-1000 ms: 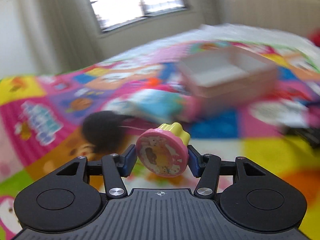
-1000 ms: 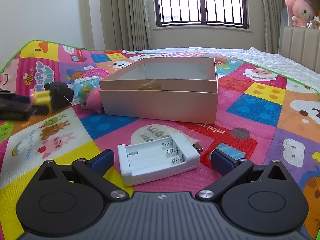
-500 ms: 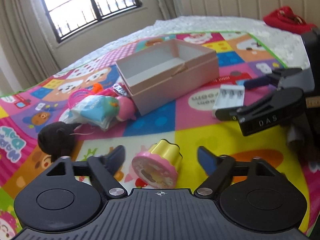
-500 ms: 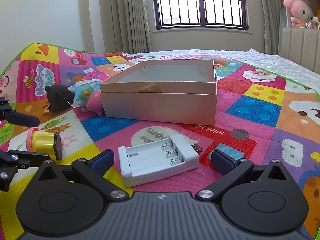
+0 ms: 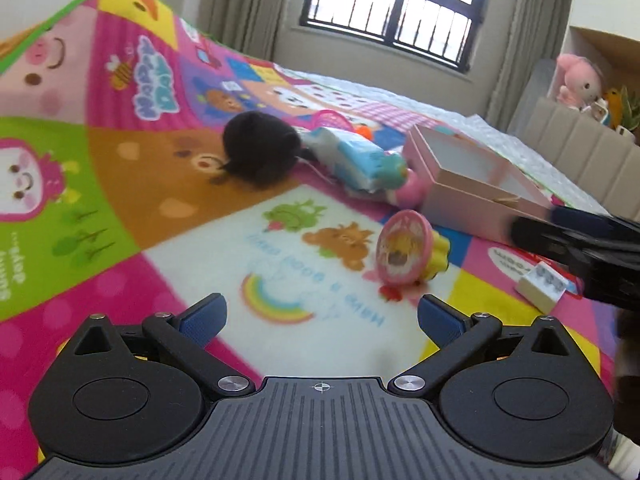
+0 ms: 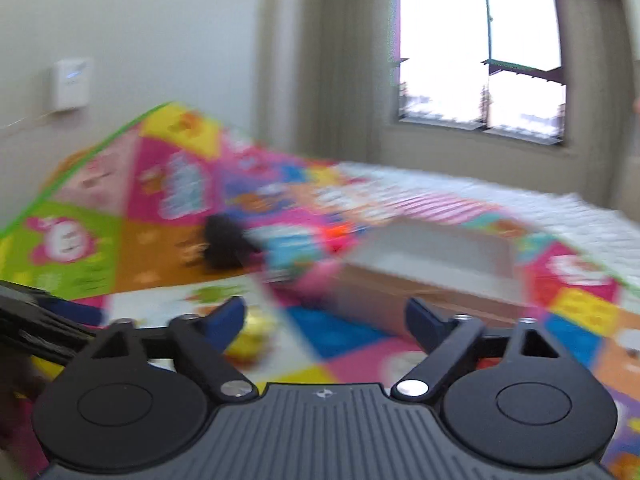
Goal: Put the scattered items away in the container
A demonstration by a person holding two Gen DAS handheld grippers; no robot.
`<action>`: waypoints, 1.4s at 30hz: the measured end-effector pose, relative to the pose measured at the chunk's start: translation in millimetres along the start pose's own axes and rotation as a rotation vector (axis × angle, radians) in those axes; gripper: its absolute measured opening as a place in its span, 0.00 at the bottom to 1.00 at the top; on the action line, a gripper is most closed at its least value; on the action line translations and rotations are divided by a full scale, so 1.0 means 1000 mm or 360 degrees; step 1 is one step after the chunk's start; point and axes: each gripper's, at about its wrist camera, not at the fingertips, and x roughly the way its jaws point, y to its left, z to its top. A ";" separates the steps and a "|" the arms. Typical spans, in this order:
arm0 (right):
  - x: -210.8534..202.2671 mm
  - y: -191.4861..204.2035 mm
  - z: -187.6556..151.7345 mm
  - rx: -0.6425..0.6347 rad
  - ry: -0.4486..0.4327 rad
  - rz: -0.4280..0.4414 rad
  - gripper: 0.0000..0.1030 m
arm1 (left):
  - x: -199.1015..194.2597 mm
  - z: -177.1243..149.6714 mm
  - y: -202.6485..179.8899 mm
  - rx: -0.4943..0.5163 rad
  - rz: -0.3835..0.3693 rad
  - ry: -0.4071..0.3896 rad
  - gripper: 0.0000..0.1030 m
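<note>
On the colourful play mat (image 5: 120,184) everything is still pretty scattered. The left gripper (image 5: 320,316) has its blue pads spread wide and still opening, with nothing between them, just mat underneath. A bit beyond it and to the right, the pink-and-yellow toy (image 5: 408,246) sits tipped on its edge on the mat, clear of the pads. Farther back there's a black fuzzy toy (image 5: 260,148), and right of that a blue-and-white packet (image 5: 356,160) with a pink thing tucked against it. The pink box (image 5: 472,196) sits open just right of those, and it looks nearly empty from this angle. Near the right edge a white battery holder (image 5: 540,286) lies on the mat, with the right gripper's dark body (image 5: 580,248) looming over it.

The right wrist view is badly smeared. The right gripper (image 6: 324,316) has its pads apart and closing, and nothing sits between them as far as I can tell. Past them you can make out the box (image 6: 432,264), the black toy (image 6: 224,244) to the left, and a yellow blob (image 6: 252,340) just behind the left pad.
</note>
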 end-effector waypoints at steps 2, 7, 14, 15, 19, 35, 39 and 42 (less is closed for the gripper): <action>0.021 0.018 0.007 -0.0055 0.0031 0.0028 0.77 | -0.006 -0.003 0.002 0.0012 -0.0020 -0.0019 1.00; 0.081 0.032 0.018 0.0012 0.0172 0.0050 0.57 | -0.013 -0.010 0.007 -0.0034 -0.0088 -0.0042 1.00; 0.085 -0.019 0.017 0.0454 0.0355 0.0205 0.29 | -0.006 -0.013 0.005 -0.0014 -0.0200 -0.0034 1.00; 0.081 -0.031 0.016 0.0550 0.0367 0.0224 0.26 | -0.004 -0.013 0.003 -0.0009 -0.0212 -0.0033 1.00; 0.072 -0.069 0.003 0.0751 0.0398 0.0158 0.25 | 0.009 -0.014 -0.011 0.0033 -0.0242 -0.0015 1.00; 0.007 -0.094 -0.030 -0.0081 0.0310 -0.0163 1.00 | 0.018 -0.013 -0.037 0.0119 -0.0223 -0.0112 1.00; 0.018 -0.108 -0.037 0.0014 0.0351 -0.0094 1.00 | 0.017 -0.018 -0.047 0.0214 -0.0240 -0.0078 1.00; 0.030 -0.118 -0.036 0.0205 0.0412 -0.0022 1.00 | 0.017 -0.020 -0.049 0.0236 -0.0242 -0.0062 1.00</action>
